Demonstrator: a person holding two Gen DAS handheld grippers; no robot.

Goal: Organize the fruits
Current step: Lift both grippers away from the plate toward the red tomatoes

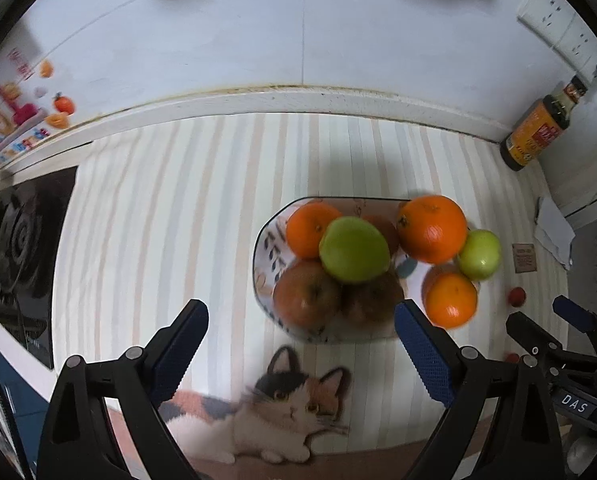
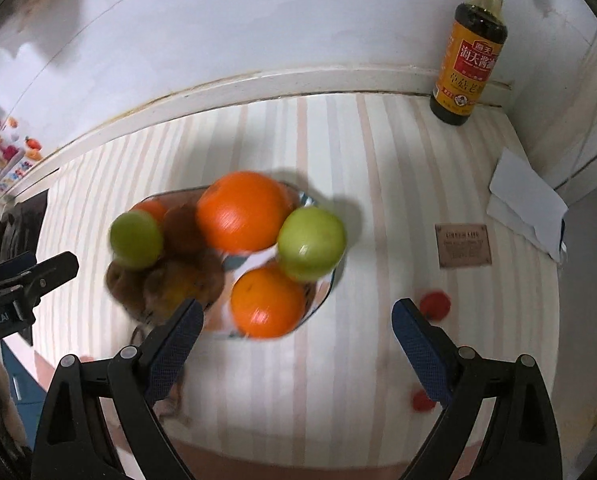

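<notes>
A patterned plate (image 1: 267, 248) on the striped cloth holds several piled fruits. In the left wrist view I make out three oranges, the largest (image 1: 432, 228) at the back right, two green apples (image 1: 354, 250) (image 1: 480, 254) and two red-brown apples (image 1: 304, 300). My left gripper (image 1: 301, 309) hovers above the plate's near edge, open and holding nothing. The right wrist view shows the same plate (image 2: 324, 290), a big orange (image 2: 242, 210), a second orange (image 2: 268, 300) and a green apple (image 2: 312, 242). My right gripper (image 2: 298, 306) is open above them with nothing between its fingers.
A soy sauce bottle (image 2: 468, 48) stands in the back right corner by the wall. White folded paper (image 2: 526, 204), a brown card (image 2: 463, 246) and small red objects (image 2: 434, 304) lie right of the plate. A black stove (image 1: 18, 248) is at the left. A cat picture (image 1: 290, 400) marks the cloth's near edge.
</notes>
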